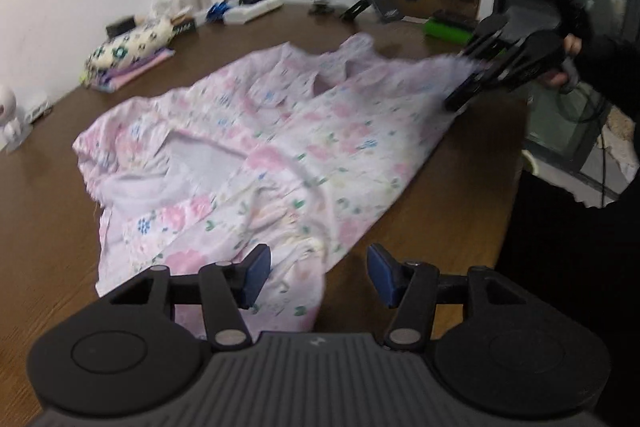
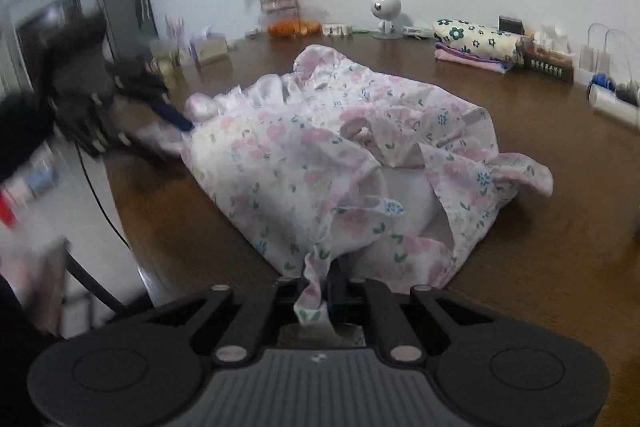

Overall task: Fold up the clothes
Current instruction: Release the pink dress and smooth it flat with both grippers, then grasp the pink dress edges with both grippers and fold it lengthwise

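Left wrist view. Pink floral garment (image 1: 256, 155) lies spread but rumpled across the brown tabletop (image 1: 48, 195), one layer turned back to show pale lining. Left gripper (image 1: 318, 273) hangs over the near hem with its blue-padded fingers (image 1: 256, 275) wide apart; cloth lies under the left finger, nothing is caught between them. Far right, the right gripper (image 1: 466, 89), held in a person's hand (image 1: 570, 61), has a corner of the cloth drawn toward the tabletop edge; that corner is motion-blurred. A stack of folded clothes (image 1: 128, 61) sits near the wall, well apart from the garment.

Right wrist view. Right gripper (image 2: 320, 297) has its fingers clamped on a narrow twist of the hem, which bunches between them. The garment (image 2: 340, 163) lies bunched, with ruffles and overlapping flaps to the right. The left gripper (image 2: 176, 117) is blurred at the far edge of the cloth, its blue finger close to the fabric; contact cannot be told here.

Judgement: the garment is not yet a neat fold. The grasped end needs a matching hold opposite, so the left fingers should take a full edge, not a ruffle. Keep both corners level and the tension even; a pull on the thin twist alone may drag the heap toward the tabletop edge.
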Demonstrator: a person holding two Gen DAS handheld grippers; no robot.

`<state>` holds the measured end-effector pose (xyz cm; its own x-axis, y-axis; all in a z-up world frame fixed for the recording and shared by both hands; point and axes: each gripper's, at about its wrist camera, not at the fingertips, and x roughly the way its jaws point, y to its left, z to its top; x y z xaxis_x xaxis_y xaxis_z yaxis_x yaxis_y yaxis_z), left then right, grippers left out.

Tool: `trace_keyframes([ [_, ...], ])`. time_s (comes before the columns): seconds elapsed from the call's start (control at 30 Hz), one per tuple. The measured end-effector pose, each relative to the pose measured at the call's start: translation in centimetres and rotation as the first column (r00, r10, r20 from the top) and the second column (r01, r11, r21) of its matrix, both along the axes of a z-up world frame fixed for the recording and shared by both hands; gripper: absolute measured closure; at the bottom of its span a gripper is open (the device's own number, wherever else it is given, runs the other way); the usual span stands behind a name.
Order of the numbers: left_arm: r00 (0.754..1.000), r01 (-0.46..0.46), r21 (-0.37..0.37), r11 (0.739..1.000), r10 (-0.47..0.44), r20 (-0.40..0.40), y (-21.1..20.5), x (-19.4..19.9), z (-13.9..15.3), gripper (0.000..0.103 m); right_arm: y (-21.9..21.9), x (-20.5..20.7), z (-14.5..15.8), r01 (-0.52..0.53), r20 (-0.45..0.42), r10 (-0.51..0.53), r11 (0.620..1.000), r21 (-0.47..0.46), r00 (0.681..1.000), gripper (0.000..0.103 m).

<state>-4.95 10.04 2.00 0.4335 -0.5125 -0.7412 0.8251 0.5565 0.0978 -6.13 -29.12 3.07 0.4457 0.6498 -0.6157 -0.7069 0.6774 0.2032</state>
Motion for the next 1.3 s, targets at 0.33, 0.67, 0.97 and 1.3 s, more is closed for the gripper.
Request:
trace_keyframes([
  [0.33, 0.997, -0.073, 0.003, 0.997, 0.073, 0.026, 1.8, -1.3, 0.3, 0.047, -3.2, 2.9, 0.7, 0.120, -0.102, -0.106, 0.982, 0.148, 0.989, 0.065],
  [0.67, 0.983, -0.088, -0.133, 0.987, 0.108, 0.149, 2.7, 5.2, 7.8, 0.030, -0.5, 3.6, 2.8, 0.091, 0.084, -0.088, 0.995, -0.036, 0.993, 0.058],
  [0.97, 0.984, -0.176, -0.157, 0.972, 0.171, -0.041, 0.8, 22.5, 5.5, 0.022, 0.8, 19.9, 6.1, 0.064, 0.025, -0.062, 0.989, -0.135, 0.998, 0.035],
  [1.3, 0.996, -0.021, -0.036, 0.999, 0.018, -0.082, -2.2, 23.7, 1.9, 0.092, 4.8, 24.8, 1.5, -0.109, -0.090, 0.088, 0.957, -0.268, 0.992, 0.094],
])
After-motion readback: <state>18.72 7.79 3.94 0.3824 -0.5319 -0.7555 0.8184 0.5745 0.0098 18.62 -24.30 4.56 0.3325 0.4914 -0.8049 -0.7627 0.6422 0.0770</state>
